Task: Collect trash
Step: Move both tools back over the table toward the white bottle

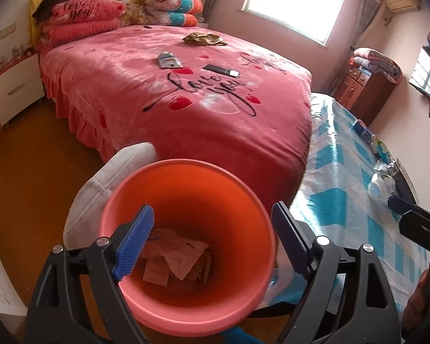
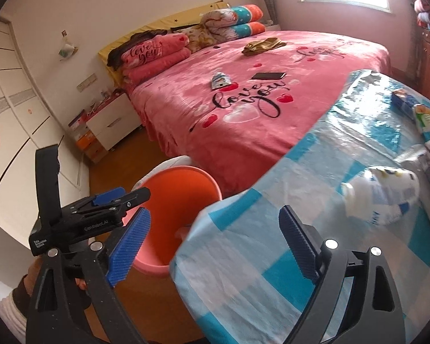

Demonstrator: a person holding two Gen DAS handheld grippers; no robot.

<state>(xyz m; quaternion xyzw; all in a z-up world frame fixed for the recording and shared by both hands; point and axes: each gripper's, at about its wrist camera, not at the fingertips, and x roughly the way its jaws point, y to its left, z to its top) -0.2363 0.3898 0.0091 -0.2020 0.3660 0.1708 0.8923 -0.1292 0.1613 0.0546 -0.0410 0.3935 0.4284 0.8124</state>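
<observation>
The left gripper [image 1: 212, 240] hangs over the orange bin [image 1: 192, 312] at lower centre of its view, fingers spread and pinching nothing; crumpled wrappers [image 1: 176, 261] already lie at the bottom, so a drop looks just made; the right gripper [image 2: 213, 245] is spread and empty too, low over the checked cloth [image 2: 272, 272]. Next, I'd guess, comes the white packet [image 2: 384, 197] at right; it calls for a reach and a gentle pinch.
</observation>
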